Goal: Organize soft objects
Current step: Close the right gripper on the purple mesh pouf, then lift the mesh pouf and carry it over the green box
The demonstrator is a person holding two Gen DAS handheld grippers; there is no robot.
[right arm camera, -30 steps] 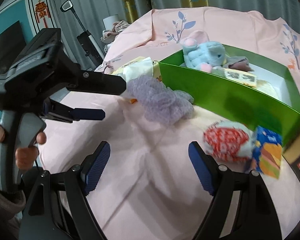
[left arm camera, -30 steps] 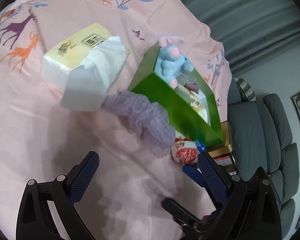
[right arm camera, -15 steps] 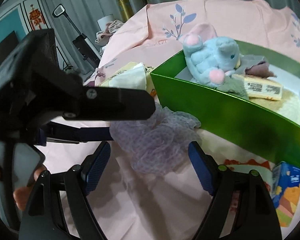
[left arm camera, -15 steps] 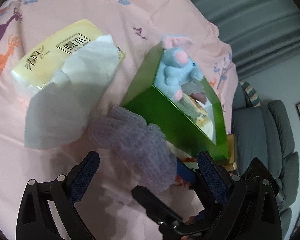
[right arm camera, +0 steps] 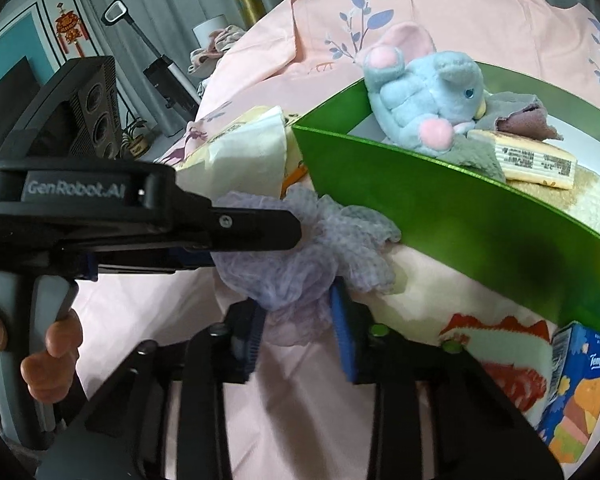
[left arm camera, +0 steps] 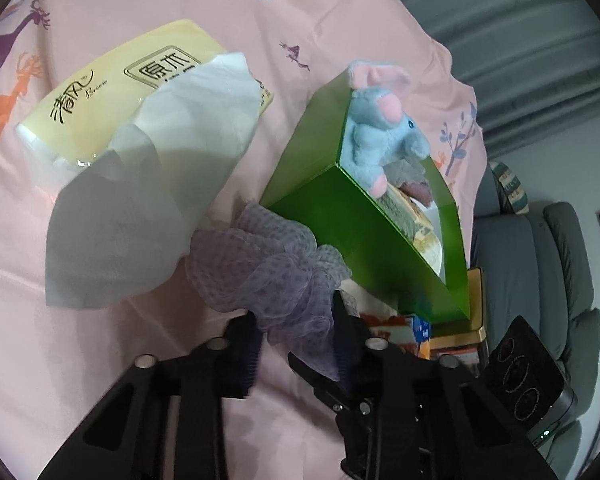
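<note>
A crumpled purple mesh cloth (left arm camera: 268,264) lies on the pink bedsheet against the corner of a green box (left arm camera: 364,240). My left gripper (left arm camera: 296,340) is shut on the cloth's near end. My right gripper (right arm camera: 298,328) is shut on the same cloth (right arm camera: 312,248) from the other side. The green box (right arm camera: 460,208) holds a blue plush elephant (right arm camera: 424,92), a grey and mauve towel (right arm camera: 528,114) and a cream packet (right arm camera: 528,160). The elephant also shows in the left wrist view (left arm camera: 380,132).
A yellow tissue pack (left arm camera: 132,84) with a white tissue (left arm camera: 148,184) pulled out lies left of the box. A red-and-white patterned soft item (right arm camera: 496,356) and a blue Tempo tissue packet (right arm camera: 580,384) lie by the box's near side. A grey sofa (left arm camera: 540,264) stands beyond the bed.
Both grippers moved forward to the purple cloth and closed on it; half a second ago both were open. The green box now looks closer in both views.
</note>
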